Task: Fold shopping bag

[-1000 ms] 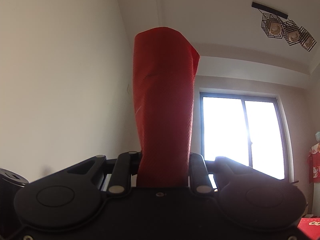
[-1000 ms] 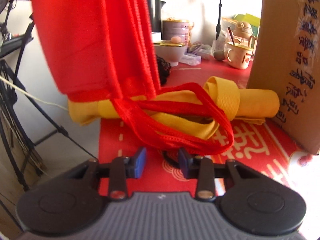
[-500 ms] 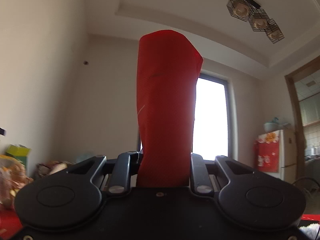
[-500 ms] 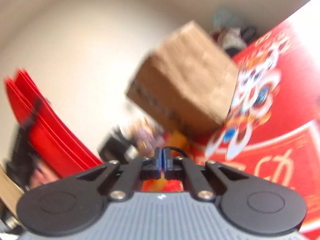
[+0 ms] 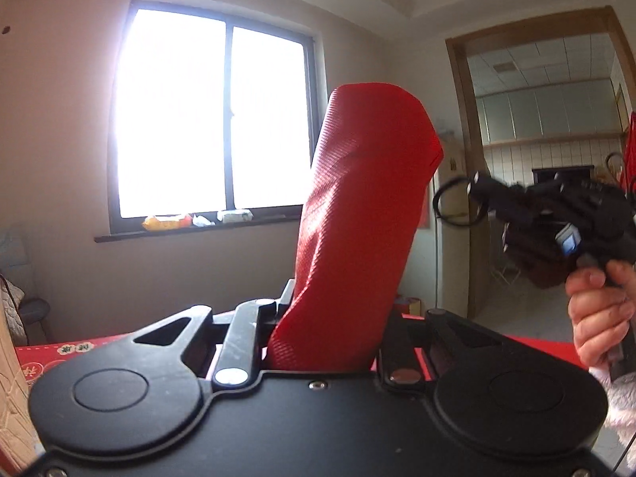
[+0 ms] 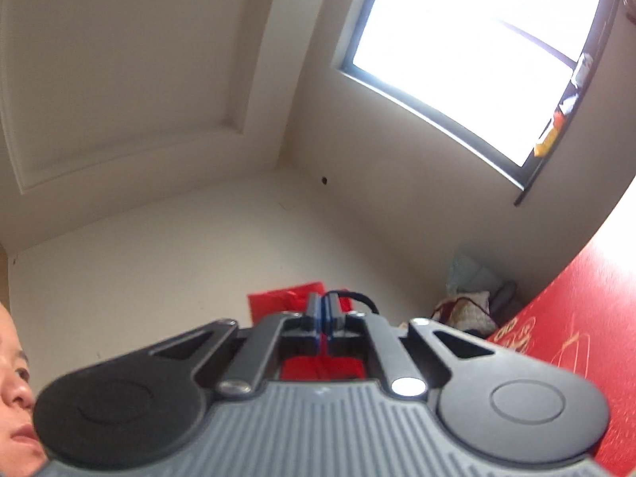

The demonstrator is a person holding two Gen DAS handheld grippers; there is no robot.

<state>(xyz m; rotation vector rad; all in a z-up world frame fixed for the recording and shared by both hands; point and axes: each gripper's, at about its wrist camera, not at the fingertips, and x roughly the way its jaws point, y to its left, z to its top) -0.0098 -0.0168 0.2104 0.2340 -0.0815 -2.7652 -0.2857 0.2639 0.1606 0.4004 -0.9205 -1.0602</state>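
Note:
The red shopping bag [image 5: 365,214], gathered into a thick folded bundle, stands up out of my left gripper [image 5: 338,310], which is shut on its lower end. In the same view my right gripper [image 5: 479,189] floats at the right, apart from the bag and pointing toward it, held by a person's hand [image 5: 596,318]. The right wrist view shows the right gripper [image 6: 324,314] with its blue pads pressed together and nothing between them. A patch of the red bag [image 6: 278,302] shows just beyond its tips.
A table with a red printed cloth [image 5: 516,342] [image 6: 576,338] lies below. A cardboard box [image 5: 12,377] stands at the left edge. A bright window [image 5: 214,119] is behind, a doorway [image 5: 548,159] at the right. A person's head [image 6: 12,397] is at the lower left.
Both hands swung round. The left view turned from ceiling to window and doorway, still holding the bag. The right gripper, open over the bag's handles on the table, shut and tipped upward.

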